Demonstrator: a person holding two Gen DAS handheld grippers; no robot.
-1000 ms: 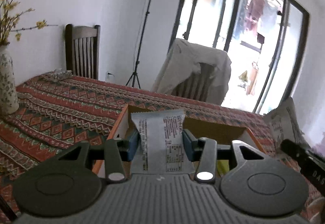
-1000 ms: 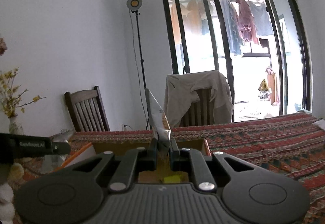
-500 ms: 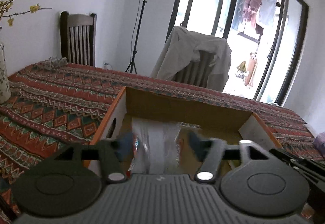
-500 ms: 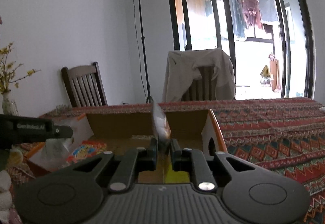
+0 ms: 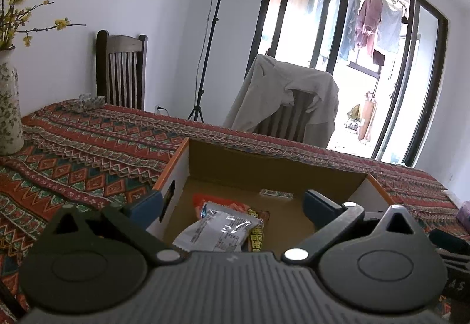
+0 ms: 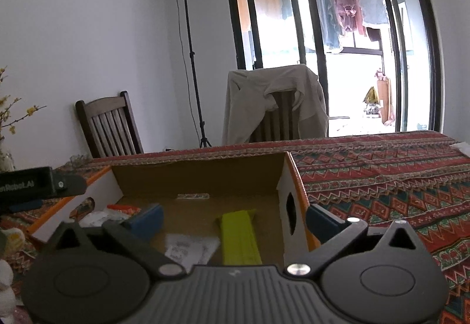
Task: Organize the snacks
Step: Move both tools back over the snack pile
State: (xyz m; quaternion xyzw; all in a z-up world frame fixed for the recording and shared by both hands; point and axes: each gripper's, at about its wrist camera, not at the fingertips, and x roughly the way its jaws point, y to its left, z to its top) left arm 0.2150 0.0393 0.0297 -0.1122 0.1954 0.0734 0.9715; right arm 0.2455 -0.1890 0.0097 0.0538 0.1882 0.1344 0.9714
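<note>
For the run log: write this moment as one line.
left tongs: opening, empty | right tongs: opening, empty | silver snack packet: in cardboard box | yellow packet: in box

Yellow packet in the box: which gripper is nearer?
Right. The right gripper hangs directly over the yellow packet, jaws opening, nothing between them. The left gripper is over the silver packet at the box's other end.

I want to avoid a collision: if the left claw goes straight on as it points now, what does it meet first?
Probably the silver snack packet on the floor of the cardboard box, just ahead of the opening left claw; depth is unclear.
</note>
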